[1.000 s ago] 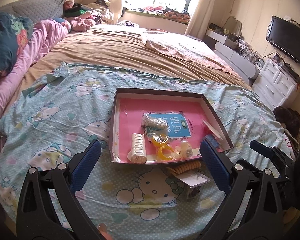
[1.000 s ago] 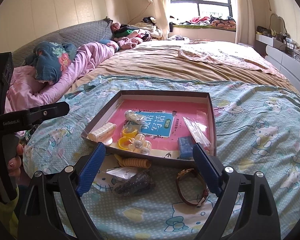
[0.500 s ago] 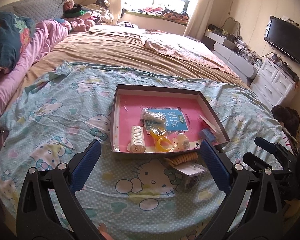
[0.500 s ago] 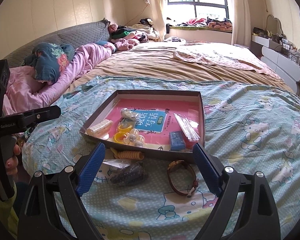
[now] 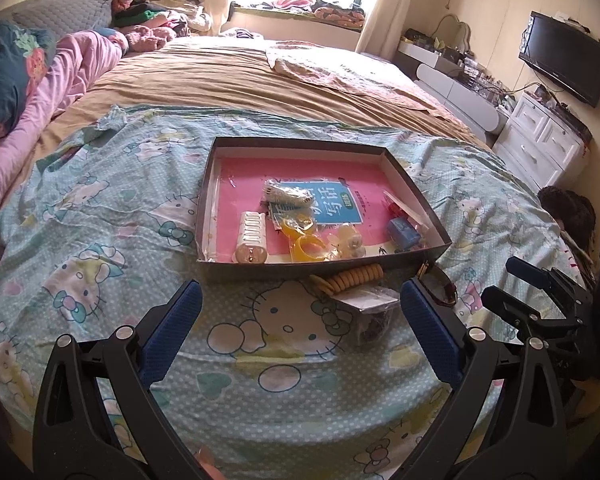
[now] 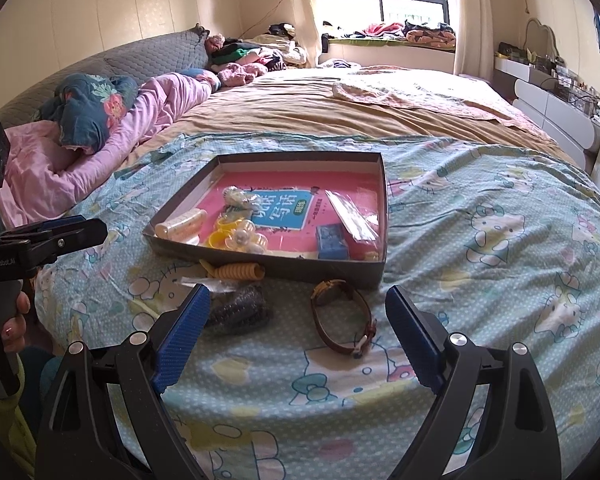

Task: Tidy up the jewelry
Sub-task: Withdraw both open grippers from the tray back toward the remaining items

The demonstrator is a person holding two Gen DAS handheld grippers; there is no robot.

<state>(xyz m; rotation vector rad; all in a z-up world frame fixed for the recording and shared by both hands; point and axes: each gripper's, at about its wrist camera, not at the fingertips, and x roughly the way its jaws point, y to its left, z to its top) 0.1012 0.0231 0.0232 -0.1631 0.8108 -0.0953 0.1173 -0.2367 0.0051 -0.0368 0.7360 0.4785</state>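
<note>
- A shallow dark box (image 6: 332, 270) with a pink floor lies on the cartoon-cat bedsheet (image 6: 480, 264), at 12 o'clock from both grippers.
- Inside the box: a blue-covered booklet (image 6: 284, 210) in the middle, a white ribbed piece (image 5: 253, 236) at its 8 o'clock, yellow rings (image 5: 307, 245) and a pale beaded piece (image 5: 350, 240) near the front wall, a small blue box (image 6: 331, 242) at the booklet's 4 o'clock, and a clear packet (image 6: 352, 216) along the right wall.
- Outside, touching or just beside the front wall, lies a yellow coiled band (image 6: 238, 271); at its 6 o'clock a clear bag with dark contents (image 6: 236, 306) rests on the sheet.
- A brown-strapped watch (image 6: 342, 316) lies on the sheet at 3 o'clock from that bag, its face near the box's front wall.
- The right gripper (image 6: 298, 334) hangs above the sheet with its blue pads spread wide; the watch lies between them, untouched, and nothing is held.
- The left gripper (image 5: 298, 330) is likewise wide open and empty, the bag just inside its right finger.
- In the right wrist view, a hand (image 6: 14, 320) grips the left gripper's handle at 9 o'clock.
</note>
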